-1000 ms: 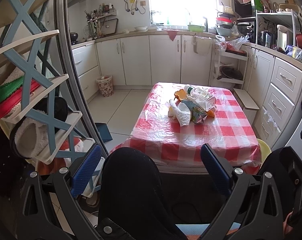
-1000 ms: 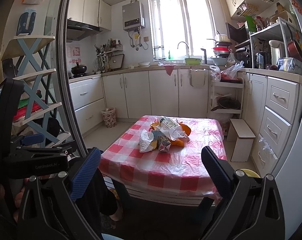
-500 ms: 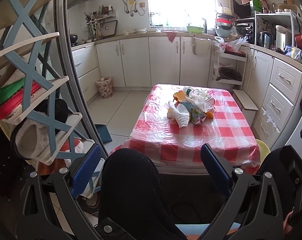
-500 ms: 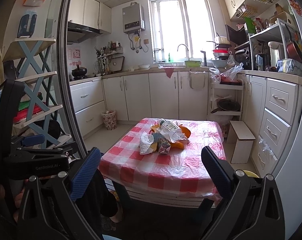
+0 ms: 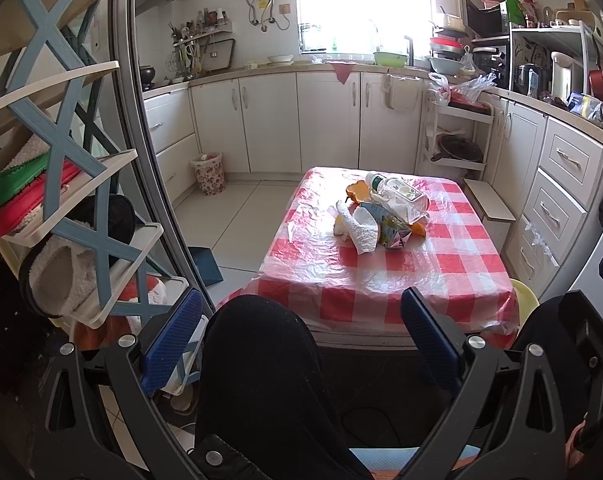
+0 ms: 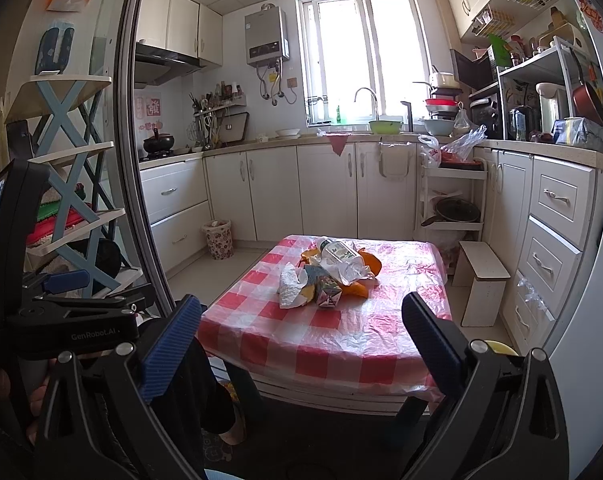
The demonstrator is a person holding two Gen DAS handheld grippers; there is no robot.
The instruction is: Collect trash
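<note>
A pile of trash sits on a low table with a red-checked cloth (image 5: 381, 280) (image 6: 321, 340): a clear plastic bottle (image 5: 399, 194) (image 6: 339, 254), crumpled white paper (image 5: 359, 230) (image 6: 291, 290), a small carton (image 5: 393, 232) (image 6: 327, 292) and orange peel (image 5: 357, 192) (image 6: 369, 264). My left gripper (image 5: 301, 336) is open and empty, well short of the table, above a dark-clothed knee. My right gripper (image 6: 301, 340) is open and empty, also short of the table. The left gripper's body shows in the right wrist view at far left (image 6: 73, 320).
A flowered waste bin (image 5: 208, 173) (image 6: 218, 239) stands on the floor by the left cabinets. A shoe rack (image 5: 61, 160) and door frame are close on the left. A small white stool (image 6: 483, 282) and drawers are right of the table.
Both views have drifted slightly back and up from the table. The trash pile has not moved. Both grippers stay open.
</note>
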